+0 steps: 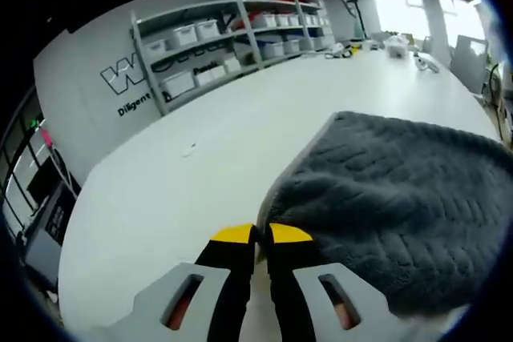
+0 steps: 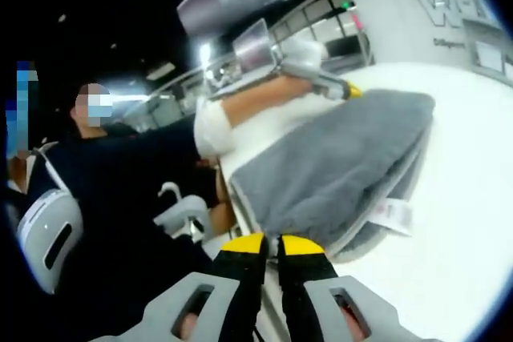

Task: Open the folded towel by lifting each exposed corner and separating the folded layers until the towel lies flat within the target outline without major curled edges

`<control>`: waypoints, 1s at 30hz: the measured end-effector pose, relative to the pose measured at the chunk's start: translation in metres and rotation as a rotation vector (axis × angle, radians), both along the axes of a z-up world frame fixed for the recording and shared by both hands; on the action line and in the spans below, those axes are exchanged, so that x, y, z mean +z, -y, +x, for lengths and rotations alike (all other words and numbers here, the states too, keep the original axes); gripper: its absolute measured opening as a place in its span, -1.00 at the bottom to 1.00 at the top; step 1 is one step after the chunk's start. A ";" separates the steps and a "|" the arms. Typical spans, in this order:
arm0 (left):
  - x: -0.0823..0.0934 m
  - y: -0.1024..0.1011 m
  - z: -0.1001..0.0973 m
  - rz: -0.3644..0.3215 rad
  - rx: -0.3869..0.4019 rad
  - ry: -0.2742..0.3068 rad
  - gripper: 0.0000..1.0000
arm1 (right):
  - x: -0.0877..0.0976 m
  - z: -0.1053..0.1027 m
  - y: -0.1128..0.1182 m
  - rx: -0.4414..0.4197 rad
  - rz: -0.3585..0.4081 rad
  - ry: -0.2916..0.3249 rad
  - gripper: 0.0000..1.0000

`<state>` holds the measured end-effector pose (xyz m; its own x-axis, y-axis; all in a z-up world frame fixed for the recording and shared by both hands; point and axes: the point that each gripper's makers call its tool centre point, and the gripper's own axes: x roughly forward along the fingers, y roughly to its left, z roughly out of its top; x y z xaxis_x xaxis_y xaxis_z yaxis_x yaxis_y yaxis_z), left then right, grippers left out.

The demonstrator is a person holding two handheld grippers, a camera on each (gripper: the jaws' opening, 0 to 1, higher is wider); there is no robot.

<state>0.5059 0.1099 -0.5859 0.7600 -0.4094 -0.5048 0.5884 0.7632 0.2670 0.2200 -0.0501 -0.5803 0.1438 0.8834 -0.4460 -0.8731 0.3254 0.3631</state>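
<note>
A grey folded towel (image 1: 393, 198) lies on the white table (image 1: 192, 190); its near corner runs right into my left gripper (image 1: 262, 235), whose yellow-tipped jaws are shut on that corner. In the right gripper view the same towel (image 2: 329, 166) shows stacked layers and a white tag (image 2: 389, 217) on its right edge. The right gripper (image 2: 272, 246) has its jaws shut on the near corner with its pale hem. The left gripper (image 2: 341, 86) also shows there, held in a person's hand, its yellow tip at the towel's far corner.
Grey shelving (image 1: 232, 38) with white bins lines the far wall. Small items (image 1: 393, 44) lie at the table's far end. A person in dark clothes (image 2: 120, 198) stands close along the table's edge, next to the towel.
</note>
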 end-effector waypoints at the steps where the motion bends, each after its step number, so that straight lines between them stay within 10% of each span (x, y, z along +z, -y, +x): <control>1: 0.000 0.001 0.001 -0.006 0.002 -0.001 -0.89 | 0.000 -0.001 -0.001 0.001 0.006 -0.005 -0.96; 30: 0.007 0.003 0.020 0.026 0.039 0.046 -0.60 | 0.005 -0.017 -0.014 -0.010 0.095 -0.009 -0.85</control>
<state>0.5256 0.1068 -0.5787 0.7978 -0.3660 -0.4791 0.5450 0.7777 0.3133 0.2033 -0.0365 -0.5754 0.1493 0.9202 -0.3618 -0.8663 0.2981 0.4008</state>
